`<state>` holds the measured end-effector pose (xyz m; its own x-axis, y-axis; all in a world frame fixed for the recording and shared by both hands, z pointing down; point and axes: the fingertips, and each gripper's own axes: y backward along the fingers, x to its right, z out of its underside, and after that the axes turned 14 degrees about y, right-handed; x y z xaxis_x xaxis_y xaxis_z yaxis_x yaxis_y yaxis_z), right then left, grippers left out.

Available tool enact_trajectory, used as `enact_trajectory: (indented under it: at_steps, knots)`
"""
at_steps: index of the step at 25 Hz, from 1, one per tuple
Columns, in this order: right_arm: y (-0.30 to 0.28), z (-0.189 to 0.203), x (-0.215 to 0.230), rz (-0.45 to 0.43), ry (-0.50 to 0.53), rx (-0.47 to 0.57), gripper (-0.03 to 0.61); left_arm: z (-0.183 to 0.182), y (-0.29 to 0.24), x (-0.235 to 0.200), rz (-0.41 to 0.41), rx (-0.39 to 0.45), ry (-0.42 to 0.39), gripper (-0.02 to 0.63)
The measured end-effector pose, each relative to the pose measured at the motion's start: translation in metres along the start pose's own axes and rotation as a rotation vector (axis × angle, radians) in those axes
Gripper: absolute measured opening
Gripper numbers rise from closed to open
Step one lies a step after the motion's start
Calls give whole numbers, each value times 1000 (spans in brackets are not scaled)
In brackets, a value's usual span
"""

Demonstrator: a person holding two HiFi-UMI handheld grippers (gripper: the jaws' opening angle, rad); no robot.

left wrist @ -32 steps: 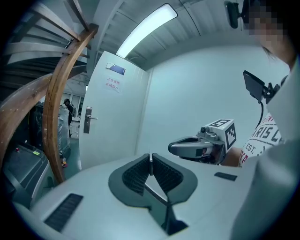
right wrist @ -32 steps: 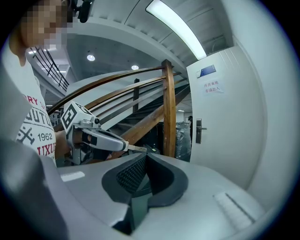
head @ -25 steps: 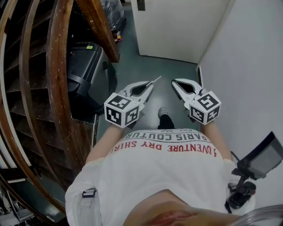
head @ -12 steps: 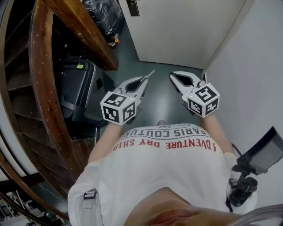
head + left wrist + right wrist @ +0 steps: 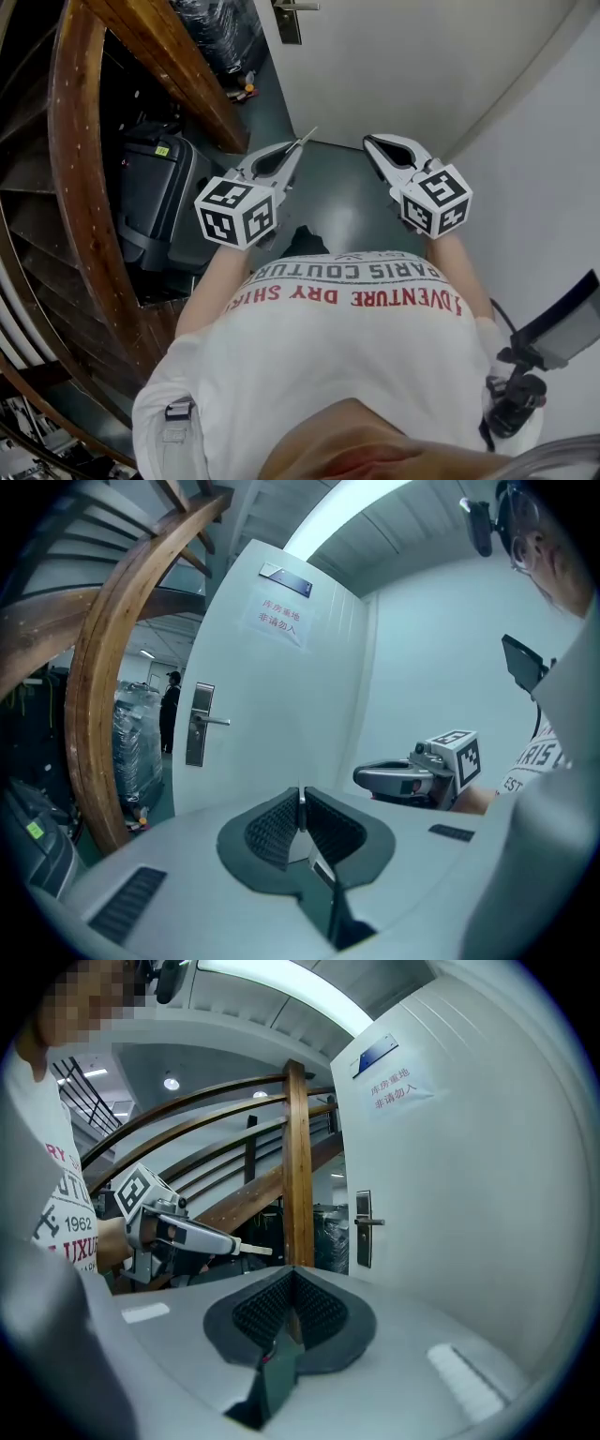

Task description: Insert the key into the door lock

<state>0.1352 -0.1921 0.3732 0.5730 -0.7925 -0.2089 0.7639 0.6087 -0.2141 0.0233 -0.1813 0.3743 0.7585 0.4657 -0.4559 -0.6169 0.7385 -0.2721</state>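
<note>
A white door (image 5: 394, 56) stands ahead, with its metal lock plate and lever handle (image 5: 287, 19) at the top of the head view. My left gripper (image 5: 296, 148) is shut on a thin metal key (image 5: 307, 137) whose blade sticks out past the jaws toward the door. In the left gripper view the key (image 5: 300, 803) shows edge-on between the closed pads, and the lock plate (image 5: 198, 726) lies far ahead to the left. My right gripper (image 5: 373, 142) is shut on nothing, level beside the left. From the right gripper view (image 5: 292, 1274) I see the lock plate (image 5: 363, 1229) and the key (image 5: 251, 1249).
A curved wooden stair rail (image 5: 80, 169) and a slanted beam (image 5: 187, 66) close off the left side. A black suitcase (image 5: 155, 202) stands under the stairs. A white wall (image 5: 553, 187) runs along the right. A paper notice (image 5: 278, 618) hangs on the door.
The person has walked toward the door, carrying both grippers forward. The door and its lock plate now sit closer and lower in the head view, and the suitcase has slid back.
</note>
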Motion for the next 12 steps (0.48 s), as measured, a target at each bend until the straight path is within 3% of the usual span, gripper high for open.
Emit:
enact_trajectory:
  at_steps: [6,12]
  knots:
    - [-47,8,33,14,24,-6,2,-27,-40,-40,35,24,10,23]
    - [-107,22,85,32,18,-49,3,-51,-100,-92,75,-7,52,23]
